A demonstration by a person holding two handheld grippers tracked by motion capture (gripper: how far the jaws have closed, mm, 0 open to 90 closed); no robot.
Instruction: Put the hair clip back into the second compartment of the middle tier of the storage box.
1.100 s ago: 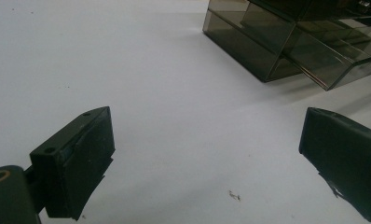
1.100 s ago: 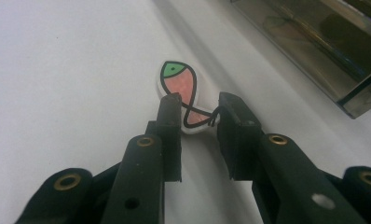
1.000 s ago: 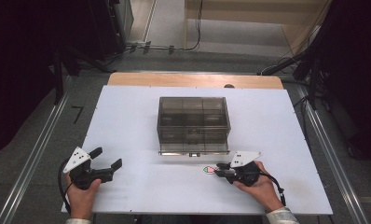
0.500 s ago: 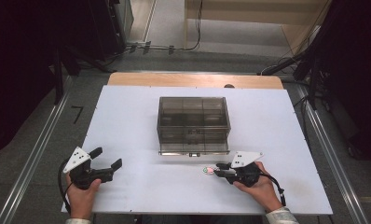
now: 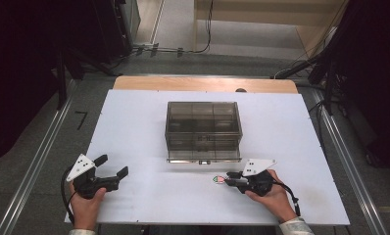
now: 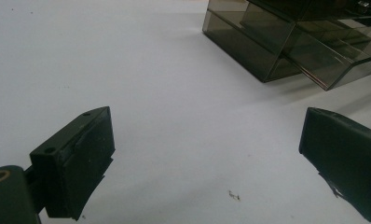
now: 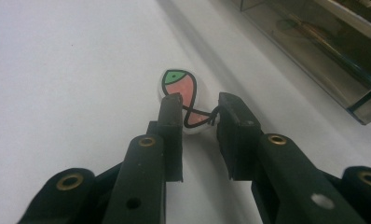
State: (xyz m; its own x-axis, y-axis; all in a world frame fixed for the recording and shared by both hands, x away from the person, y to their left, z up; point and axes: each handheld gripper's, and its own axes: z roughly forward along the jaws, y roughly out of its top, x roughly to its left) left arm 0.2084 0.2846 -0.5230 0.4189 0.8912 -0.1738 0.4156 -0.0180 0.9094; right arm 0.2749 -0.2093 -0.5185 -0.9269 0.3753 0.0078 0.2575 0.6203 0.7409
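1. Black left gripper (image 5: 110, 166) rests on the white bench (image 5: 134, 122), jaws spread wide, nothing between them.
2. Smoky clear drawer box (image 5: 203, 129) stands mid-bench.
3. Right gripper (image 7: 198, 112) clamps the fish-painted piece (image 7: 180, 91), just before the box.

Brightly and evenly lit from above across the white table (image 5: 134, 127) in the high view; near black at upper left and upper right of the frame. Soft, short shadows under the smoky clear box (image 5: 203, 131). Slightly soft throughout, mild bending at the edges. Cool and dimmer in the left gripper view, near jaws blurred. Sharp on the fish sticker (image 7: 181, 95) in the right gripper view, foreground out of focus, no harsh glare.
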